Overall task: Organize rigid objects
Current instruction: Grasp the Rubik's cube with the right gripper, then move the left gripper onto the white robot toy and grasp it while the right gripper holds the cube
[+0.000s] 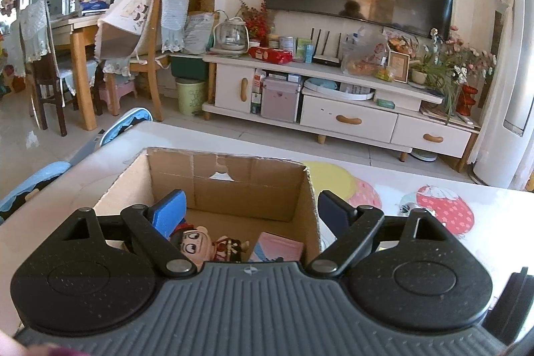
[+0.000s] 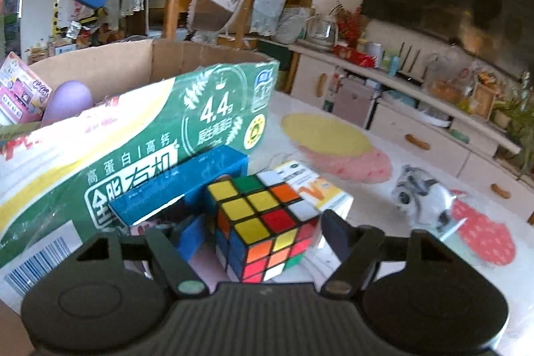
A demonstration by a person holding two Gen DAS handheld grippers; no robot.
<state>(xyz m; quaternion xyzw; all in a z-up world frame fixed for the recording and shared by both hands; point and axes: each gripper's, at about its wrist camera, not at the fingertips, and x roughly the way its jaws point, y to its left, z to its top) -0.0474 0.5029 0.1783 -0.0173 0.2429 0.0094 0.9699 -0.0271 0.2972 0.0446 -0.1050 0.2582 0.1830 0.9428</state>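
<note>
One cardboard box (image 1: 267,189), one cube (image 2: 263,222)

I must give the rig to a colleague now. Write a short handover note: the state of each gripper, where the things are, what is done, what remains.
Left gripper: open, holding nothing, hovering over the cardboard box.
Right gripper: jaws open on either side of the Rubik's cube; not yet closed on it.
Already in the box: cartoon figurine, a pink box, a purple rounded item, a pink toy package.
Remaining on the table beside the box: the cube, a blue carton behind it, a white and orange box, a grey animal toy further right.
Next, probably: close on the cube and put it in the box.
</note>
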